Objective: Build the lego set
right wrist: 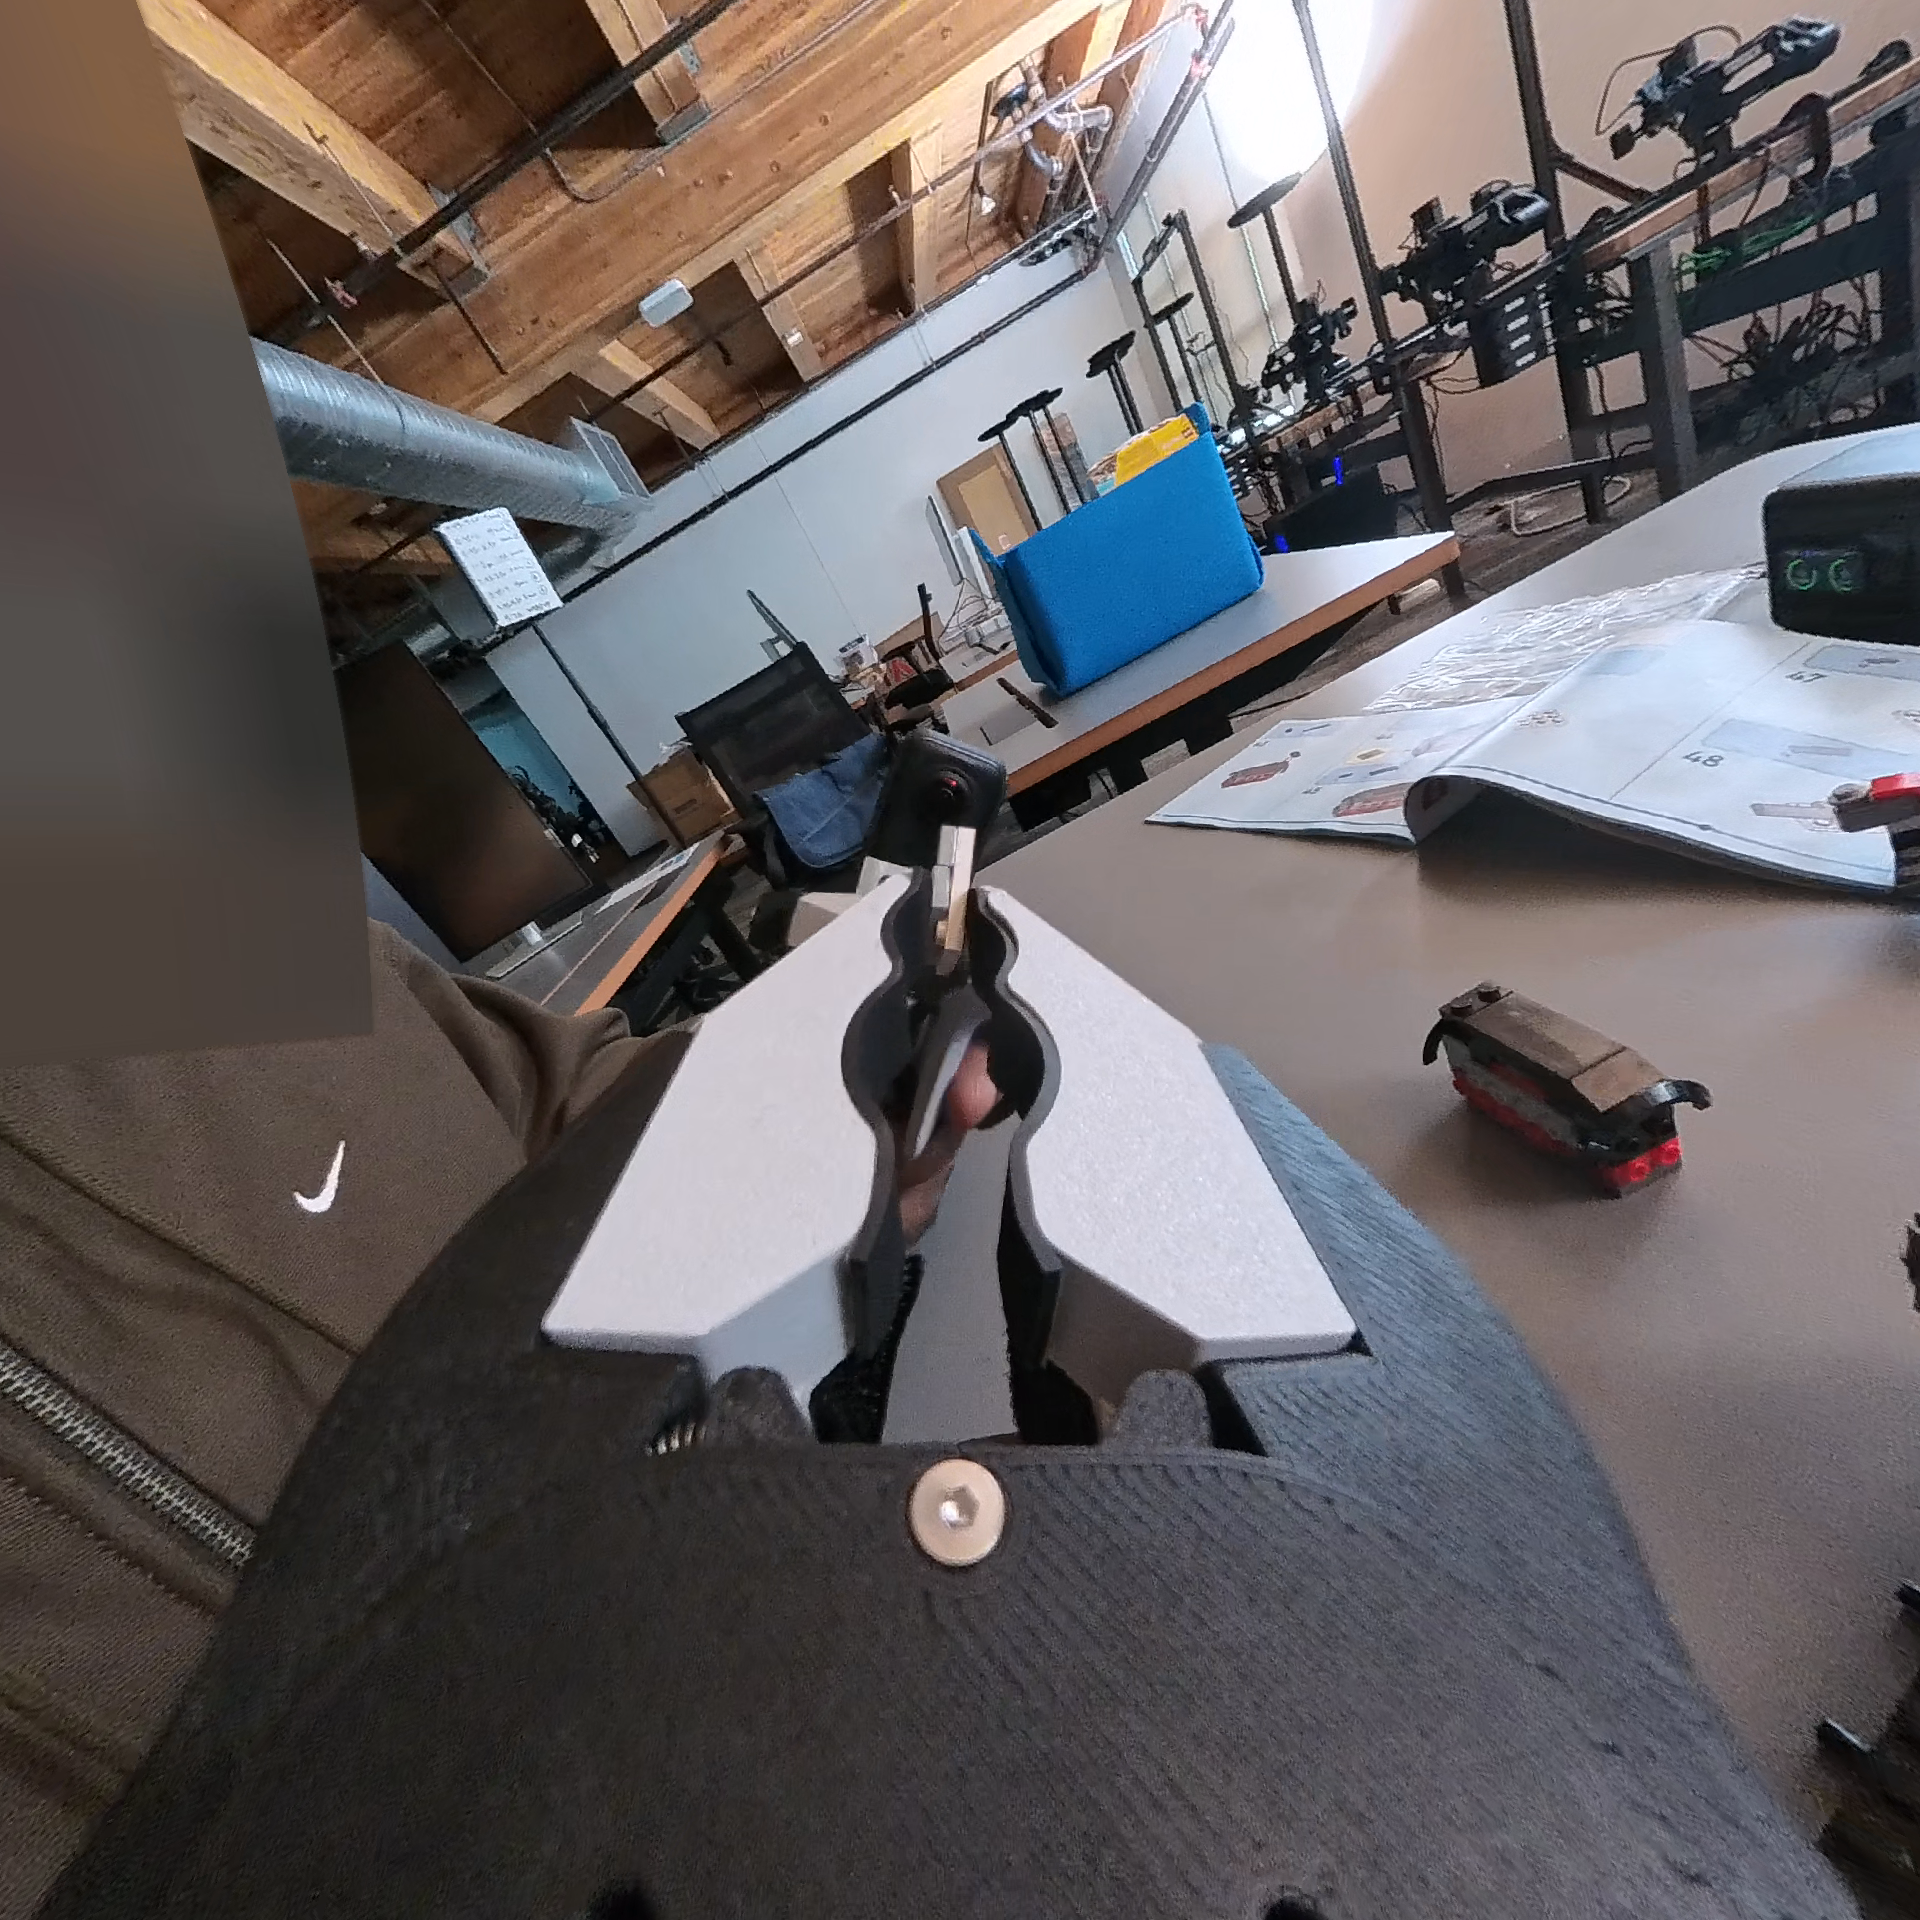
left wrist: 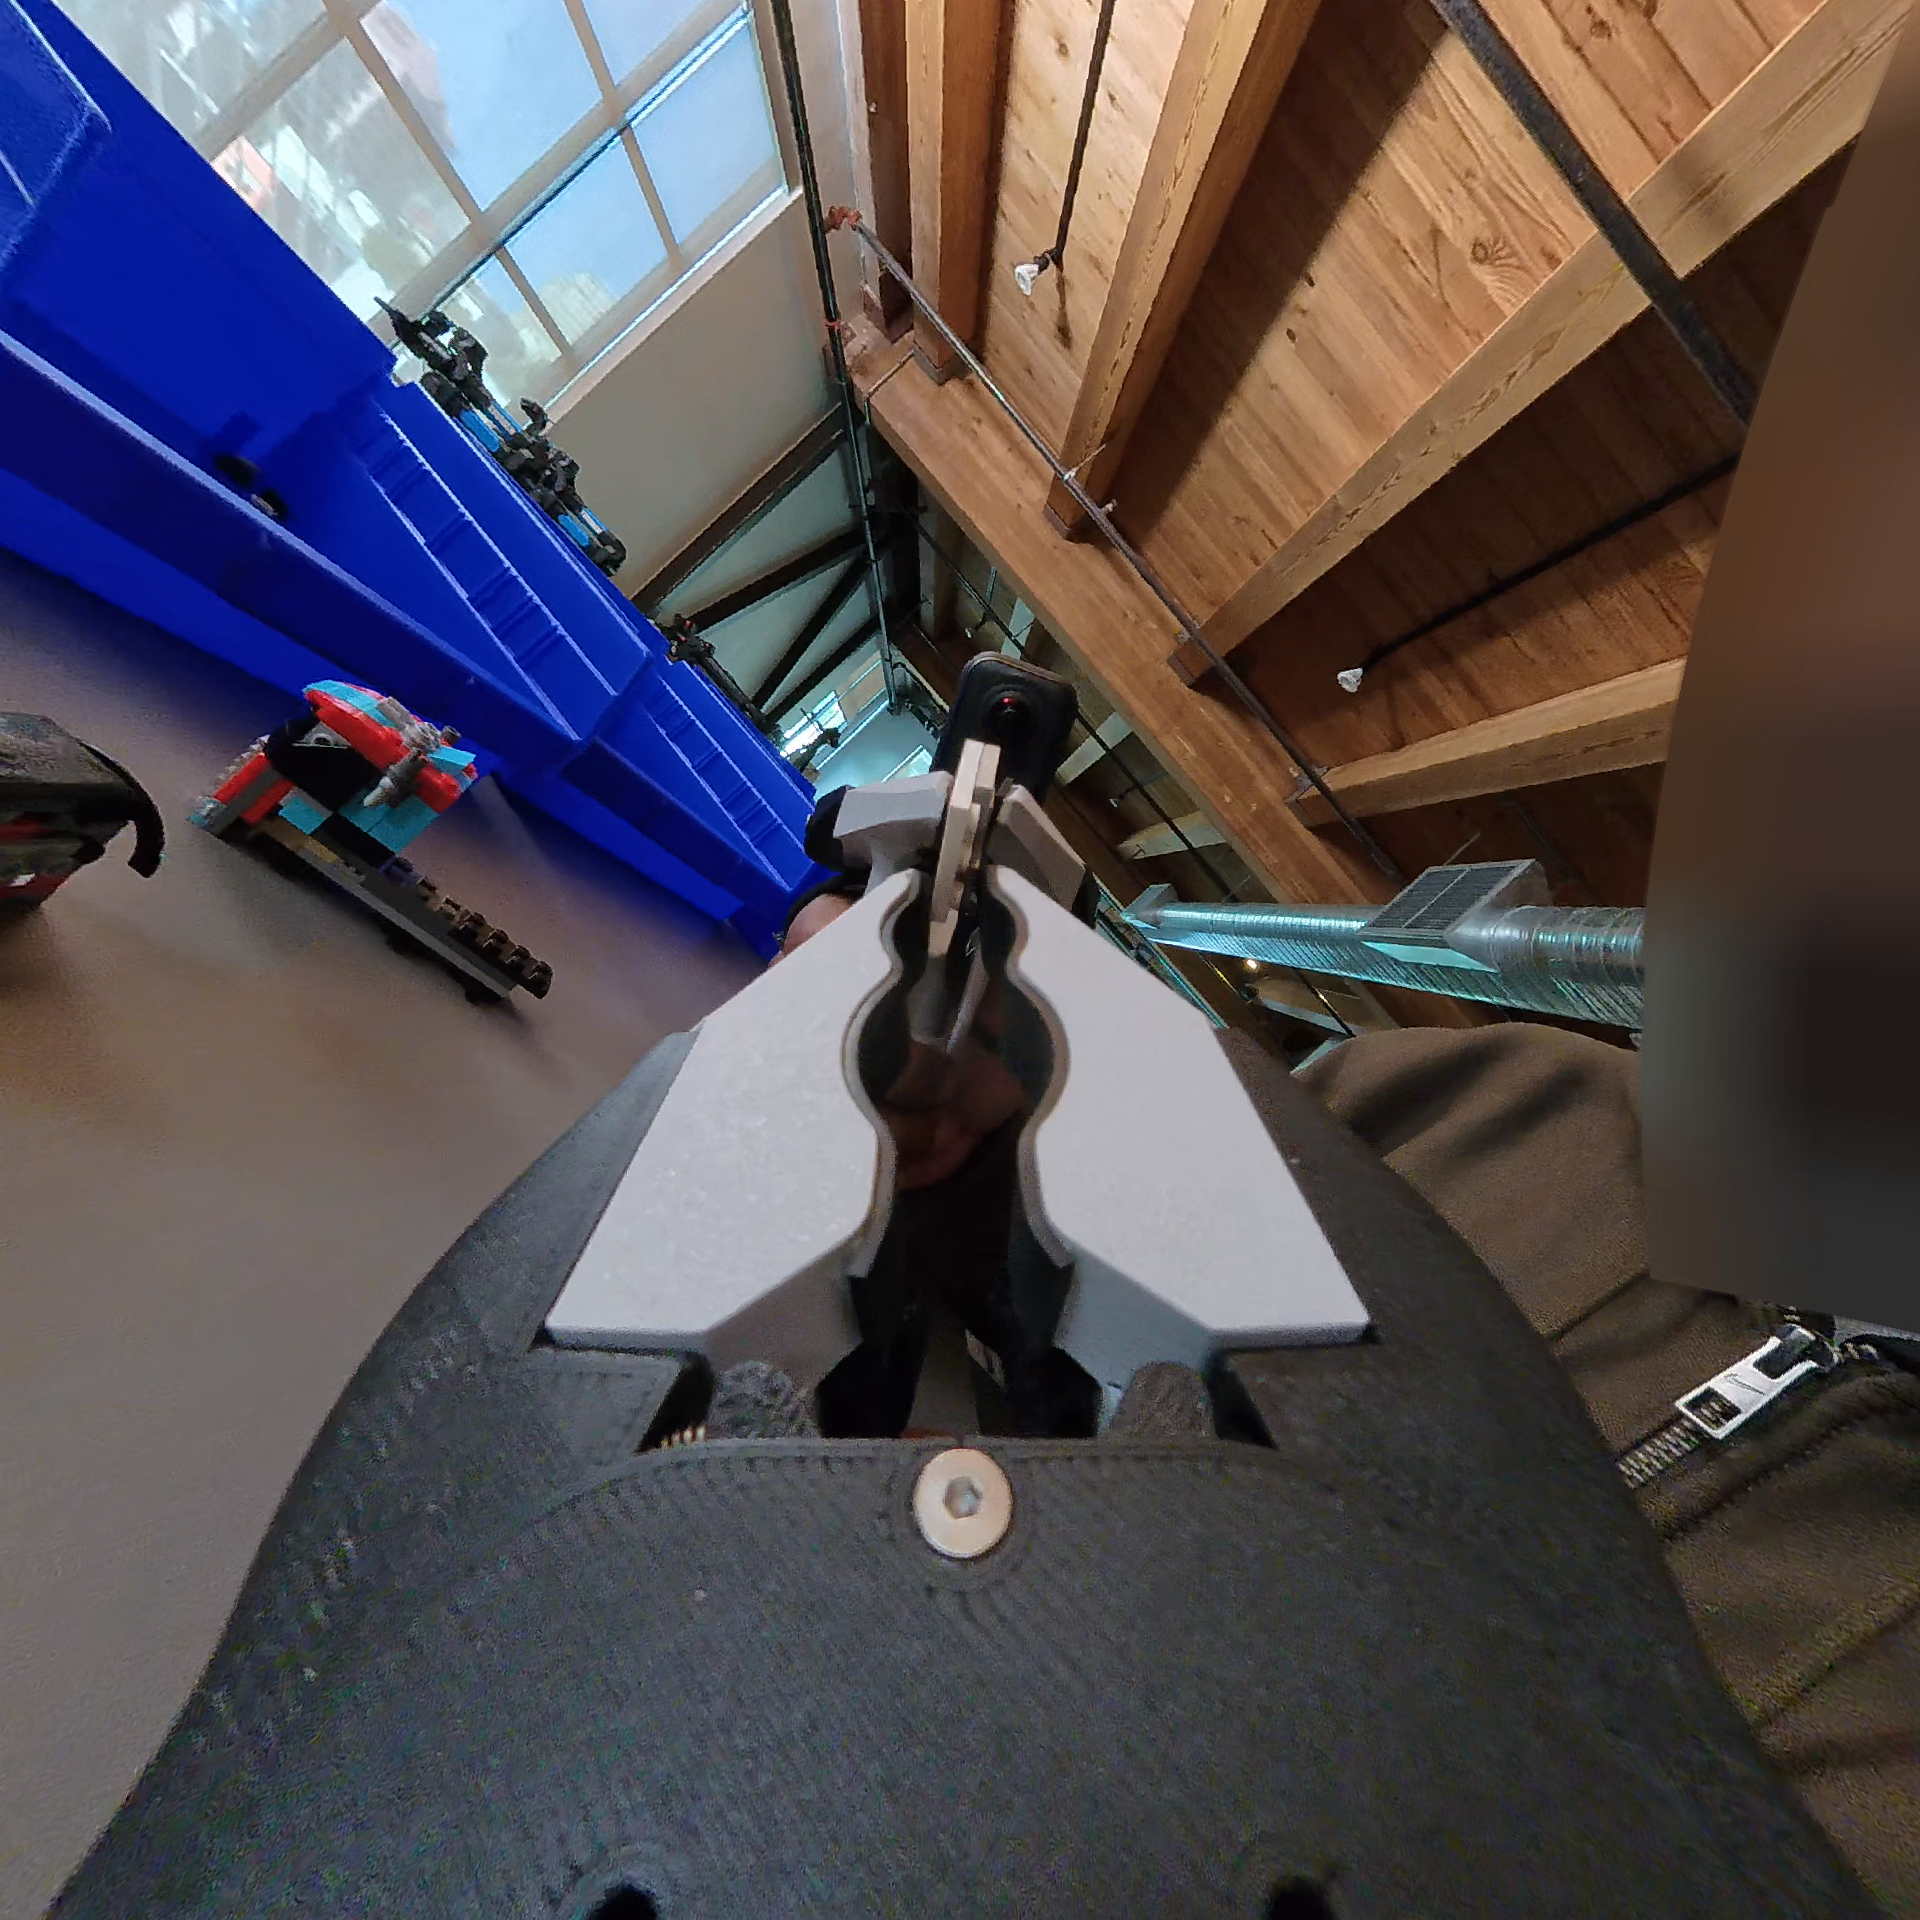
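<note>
Two claws, one pale piece, above the counter.
You had left claw and right claw pinched narrow on it, tip to tip.

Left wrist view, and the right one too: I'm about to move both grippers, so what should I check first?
1. Left gripper closed on the pale flat pieces: ok.
2. Right gripper closed on the same pieces: ok.
3. Pieces fully seated on each other: cannot tell.
4. Pieces held above the table: ok.
5. Black and red brick car apart from both grippers: ok.
6. Instruction booklet lying open: ok.
</note>
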Motion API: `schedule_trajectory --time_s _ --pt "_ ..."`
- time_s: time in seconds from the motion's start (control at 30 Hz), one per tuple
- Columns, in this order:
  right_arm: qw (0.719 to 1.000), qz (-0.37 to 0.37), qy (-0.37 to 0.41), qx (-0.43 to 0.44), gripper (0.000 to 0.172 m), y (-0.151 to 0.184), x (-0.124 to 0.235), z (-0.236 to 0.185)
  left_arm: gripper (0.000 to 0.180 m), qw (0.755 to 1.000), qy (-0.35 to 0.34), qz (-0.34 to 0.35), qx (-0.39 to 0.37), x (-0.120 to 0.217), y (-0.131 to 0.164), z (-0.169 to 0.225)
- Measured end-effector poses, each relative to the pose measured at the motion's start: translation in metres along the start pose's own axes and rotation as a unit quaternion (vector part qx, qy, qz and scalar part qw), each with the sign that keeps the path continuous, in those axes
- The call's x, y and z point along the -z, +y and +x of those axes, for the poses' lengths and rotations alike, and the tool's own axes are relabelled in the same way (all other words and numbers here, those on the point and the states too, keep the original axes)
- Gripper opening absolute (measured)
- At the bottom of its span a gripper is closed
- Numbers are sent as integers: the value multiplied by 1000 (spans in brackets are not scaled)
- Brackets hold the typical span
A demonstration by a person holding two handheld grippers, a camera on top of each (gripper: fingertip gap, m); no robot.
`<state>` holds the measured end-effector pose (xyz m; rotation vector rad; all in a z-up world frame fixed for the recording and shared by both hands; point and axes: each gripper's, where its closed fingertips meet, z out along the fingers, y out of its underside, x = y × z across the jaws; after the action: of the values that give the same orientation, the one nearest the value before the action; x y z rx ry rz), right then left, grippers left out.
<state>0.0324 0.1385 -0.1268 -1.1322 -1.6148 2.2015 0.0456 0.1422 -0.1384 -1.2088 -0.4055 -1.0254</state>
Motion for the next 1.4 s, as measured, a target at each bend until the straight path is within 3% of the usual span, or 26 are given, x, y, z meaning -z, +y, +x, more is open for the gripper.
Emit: schedule_trajectory --time_s 0.4,1.4 --pt "998 -16 -50 -18 8 0 2 -11 7 998 12 -32 -58 0 7 10" --pt "996 -49 -16 69 7 7 4 -12 6 988 -22 -66 -136 0 14 8"
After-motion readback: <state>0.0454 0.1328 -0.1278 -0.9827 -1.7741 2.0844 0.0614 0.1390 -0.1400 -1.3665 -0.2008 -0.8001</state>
